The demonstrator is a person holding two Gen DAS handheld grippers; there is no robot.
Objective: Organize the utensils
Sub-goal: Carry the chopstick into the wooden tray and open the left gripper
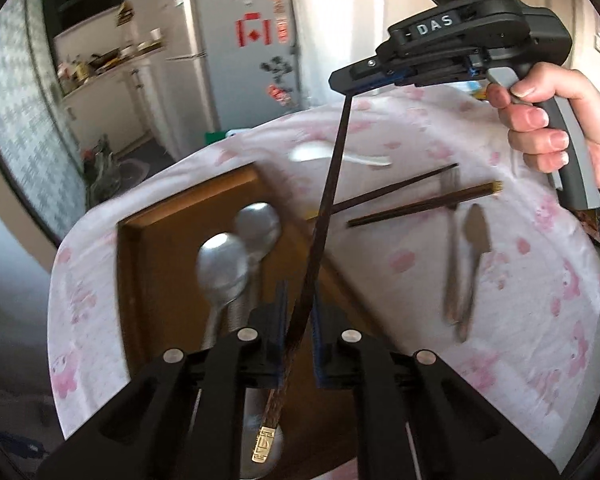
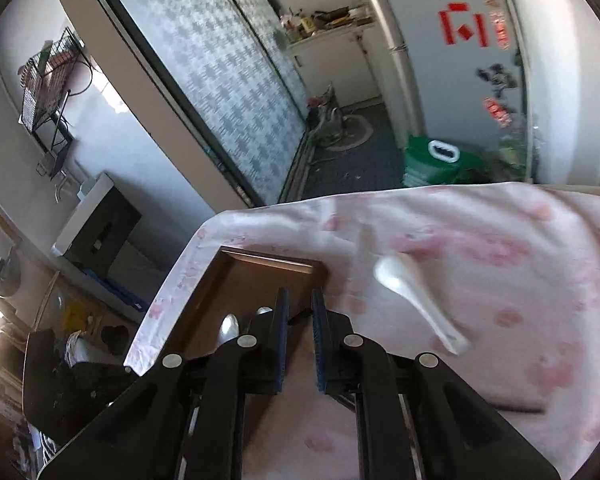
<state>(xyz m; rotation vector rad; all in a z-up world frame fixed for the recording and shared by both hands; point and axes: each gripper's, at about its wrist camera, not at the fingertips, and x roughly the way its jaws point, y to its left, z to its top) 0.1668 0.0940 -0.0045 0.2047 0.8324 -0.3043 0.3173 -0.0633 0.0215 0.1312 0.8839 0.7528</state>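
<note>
Only the left view shows both grippers clamping one chopstick: left gripper low, right gripper upper right. Two chopsticks lie loose; two spoons in the tray.

You can read "DAS" in pale letters on the black body of the right hand-held gripper. The stickers on the fridge are too blurred to read.

Glossy metal spoons, wooden tray
</note>
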